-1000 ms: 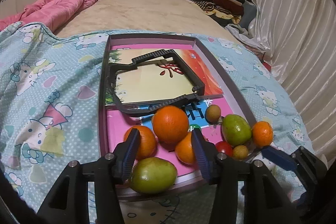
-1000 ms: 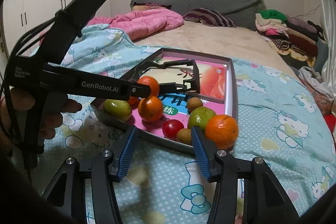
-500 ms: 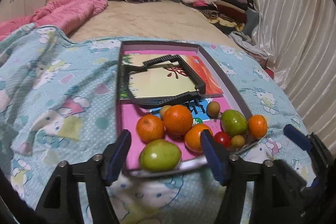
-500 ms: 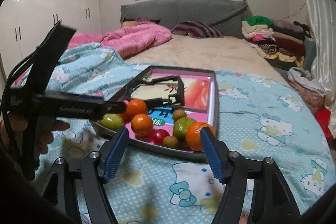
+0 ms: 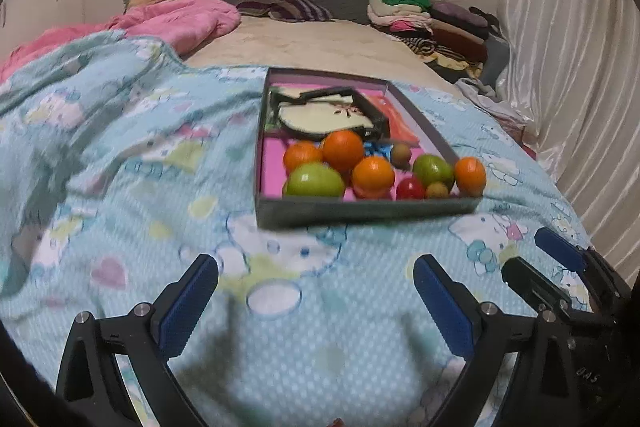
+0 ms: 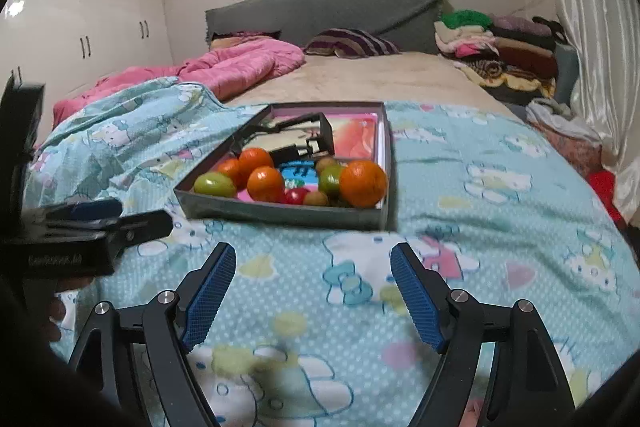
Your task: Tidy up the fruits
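A grey shallow box (image 5: 360, 213) (image 6: 280, 213) lies on the blue bedspread. Its near end holds several oranges (image 5: 342, 150) (image 6: 363, 183), two green fruits (image 5: 314, 180) (image 6: 214, 185), a red tomato (image 5: 409, 188) (image 6: 296, 195) and small brown fruits (image 5: 401, 153). A black frame (image 5: 372, 123) (image 6: 320, 131) lies at its far end. My left gripper (image 5: 316, 277) is open and empty, well short of the box. My right gripper (image 6: 312, 261) is open and empty, also short of the box. The left gripper's body also shows in the right wrist view (image 6: 92, 227).
A pink quilt (image 6: 240, 67) and striped pillow (image 5: 286, 5) lie at the bed's head. Folded clothes (image 6: 496, 43) are stacked at the far right. White curtains (image 5: 580, 67) hang along the right side. Wardrobes (image 6: 80, 27) stand to the left.
Both grippers have pulled back from the box, so the fruits look smaller and farther off. Both stay open and empty. The fruits have not moved.
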Tool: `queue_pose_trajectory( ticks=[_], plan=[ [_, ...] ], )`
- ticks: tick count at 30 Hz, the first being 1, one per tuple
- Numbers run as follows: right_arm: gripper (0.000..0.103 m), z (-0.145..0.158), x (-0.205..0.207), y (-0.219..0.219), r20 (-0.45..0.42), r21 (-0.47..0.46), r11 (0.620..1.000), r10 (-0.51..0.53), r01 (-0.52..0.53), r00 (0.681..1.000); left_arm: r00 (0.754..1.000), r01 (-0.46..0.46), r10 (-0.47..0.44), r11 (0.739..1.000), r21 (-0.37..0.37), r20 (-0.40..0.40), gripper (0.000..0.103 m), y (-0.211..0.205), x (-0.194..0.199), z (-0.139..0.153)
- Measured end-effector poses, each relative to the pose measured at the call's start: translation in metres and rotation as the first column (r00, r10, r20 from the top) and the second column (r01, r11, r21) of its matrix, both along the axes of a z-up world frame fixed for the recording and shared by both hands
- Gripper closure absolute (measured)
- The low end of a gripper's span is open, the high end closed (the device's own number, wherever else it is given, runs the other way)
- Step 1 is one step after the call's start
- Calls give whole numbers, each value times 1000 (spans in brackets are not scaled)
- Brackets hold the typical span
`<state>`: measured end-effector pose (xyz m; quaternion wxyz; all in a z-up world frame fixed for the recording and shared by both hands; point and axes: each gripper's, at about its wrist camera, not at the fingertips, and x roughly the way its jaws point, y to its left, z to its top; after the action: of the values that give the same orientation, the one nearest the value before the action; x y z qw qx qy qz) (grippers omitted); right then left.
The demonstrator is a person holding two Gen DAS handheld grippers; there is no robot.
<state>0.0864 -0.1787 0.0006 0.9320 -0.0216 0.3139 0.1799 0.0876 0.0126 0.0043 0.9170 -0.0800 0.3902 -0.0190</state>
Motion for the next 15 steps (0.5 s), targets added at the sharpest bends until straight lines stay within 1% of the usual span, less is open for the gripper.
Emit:
queue_pose_trajectory(
  ticks=[3, 7, 11, 15],
  plan=[
    [22, -5, -8, -2, -22, 19, 1000, -24, 24, 999, 1000, -16, 16, 1000, 5, -5, 3, 0, -10, -7],
    [22, -9, -20, -2, -31, 9, 1000, -22, 22, 999, 1000, -6, 7, 999, 40, -20, 3, -5, -20, -14],
    [22, -13, -26, 0, -45, 13, 1000, -14, 14, 999, 1000, 3, -2, 999, 36, -28, 3, -7, -26, -17],
    [22, -14, -32, 4, -28, -1, 1000, -11, 11, 1000, 1000, 9, -9, 999, 37, -23, 3, -10, -29, -17]
  ],
)
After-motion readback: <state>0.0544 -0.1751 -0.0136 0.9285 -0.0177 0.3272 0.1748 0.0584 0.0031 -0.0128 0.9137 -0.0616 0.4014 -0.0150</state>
